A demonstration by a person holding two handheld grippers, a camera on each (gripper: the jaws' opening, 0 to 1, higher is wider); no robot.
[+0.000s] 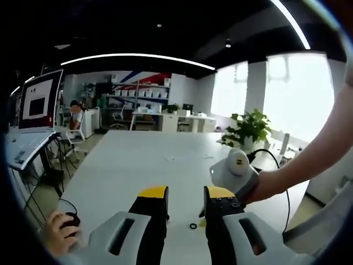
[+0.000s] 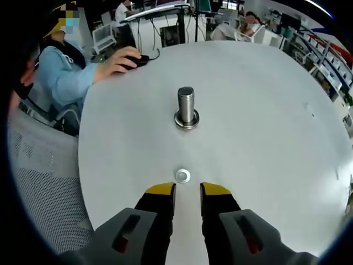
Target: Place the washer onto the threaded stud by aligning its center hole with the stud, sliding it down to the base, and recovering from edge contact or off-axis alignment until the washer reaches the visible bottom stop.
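The white table (image 2: 265, 143) spreads ahead of both claws. The threaded stud (image 2: 186, 107) stands upright well beyond the right gripper (image 2: 187, 190), whose jaws are parted and empty. The washer (image 2: 182, 176) lies flat just past its tips. The left gripper (image 1: 186, 194) is likewise parted, a small black ring (image 1: 193, 226) between its jaws.

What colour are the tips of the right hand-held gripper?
Yellow tips on the right hand-held gripper; clearest in the right gripper view.
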